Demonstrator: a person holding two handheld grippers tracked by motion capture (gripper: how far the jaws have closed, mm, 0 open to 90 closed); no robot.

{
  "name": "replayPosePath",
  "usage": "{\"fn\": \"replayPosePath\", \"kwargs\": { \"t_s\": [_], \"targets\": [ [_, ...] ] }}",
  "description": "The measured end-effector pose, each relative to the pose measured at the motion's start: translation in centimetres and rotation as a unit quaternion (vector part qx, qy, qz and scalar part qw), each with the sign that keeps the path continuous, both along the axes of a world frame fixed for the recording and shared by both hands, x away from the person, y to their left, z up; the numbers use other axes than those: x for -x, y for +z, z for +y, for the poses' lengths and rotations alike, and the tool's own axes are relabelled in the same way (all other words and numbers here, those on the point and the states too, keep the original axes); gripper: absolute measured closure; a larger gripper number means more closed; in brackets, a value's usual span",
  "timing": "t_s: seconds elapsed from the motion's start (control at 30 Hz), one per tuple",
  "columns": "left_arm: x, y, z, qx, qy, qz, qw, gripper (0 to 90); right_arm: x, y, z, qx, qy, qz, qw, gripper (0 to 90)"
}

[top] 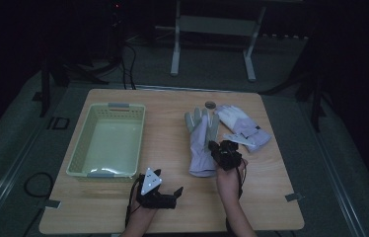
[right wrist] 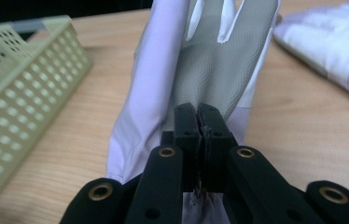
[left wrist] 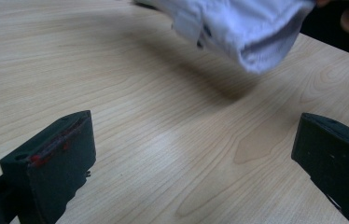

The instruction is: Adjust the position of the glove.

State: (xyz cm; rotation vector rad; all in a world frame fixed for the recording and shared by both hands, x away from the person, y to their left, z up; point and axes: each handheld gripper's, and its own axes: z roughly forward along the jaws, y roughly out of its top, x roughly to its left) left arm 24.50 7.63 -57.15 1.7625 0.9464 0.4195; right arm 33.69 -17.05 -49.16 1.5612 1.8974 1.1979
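Palm up, a pale lavender glove with a grey palm [top: 202, 140] lies on the wooden table [top: 172, 207]; the right gripper view shows it close up [right wrist: 219, 60]. My right gripper [top: 226, 150] is shut on this glove [right wrist: 202, 126], its jaws pinching fabric near the cuff. A second lavender glove [top: 241, 126] lies to the right of it [right wrist: 331, 51]. My left gripper [top: 172, 195] rests low over the table's front, open, with bare wood between its jaws [left wrist: 191, 154]. The held glove's cuff [left wrist: 256, 32] hangs a little above the wood ahead of it.
A pale green perforated basket [top: 107, 140] stands empty on the table's left half [right wrist: 18, 93]. A small round disc [top: 210, 104] lies near the far edge. A metal stand [top: 212, 39] is on the floor beyond the table.
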Motion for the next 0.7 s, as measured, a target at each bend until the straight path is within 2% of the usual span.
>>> {"fn": "replayPosePath", "kwargs": {
  "t_s": [0.1,0.3,0.4,0.5,0.6,0.7],
  "targets": [
    [0.0,0.0,0.0,0.0,0.001,0.0,1.0,0.0,0.0,-1.4,0.4,-0.005,0.0,0.015,0.9999,87.2],
    [0.0,0.0,0.0,0.0,0.0,0.001,1.0,0.0,-0.5,-3.9,1.5,0.018,0.001,0.042,0.999,86.7],
    [0.0,0.0,0.0,0.001,-0.002,0.001,1.0,0.0,-0.7,-5.0,1.3,0.021,0.005,0.056,0.9982,80.9],
    [0.0,0.0,0.0,-0.001,-0.003,0.001,1.0,0.0,-0.8,-5.4,1.0,0.01,0.011,0.06,0.9981,76.3],
    [0.0,0.0,0.0,-0.001,-0.003,0.001,1.0,0.0,-0.8,-5.0,0.7,0.007,0.012,0.06,0.9981,67.6],
    [0.0,0.0,0.0,0.0,-0.002,0.001,1.0,0.0,-0.8,-3.9,0.4,0.011,0.022,0.04,0.9989,58.1]
  ]
}}
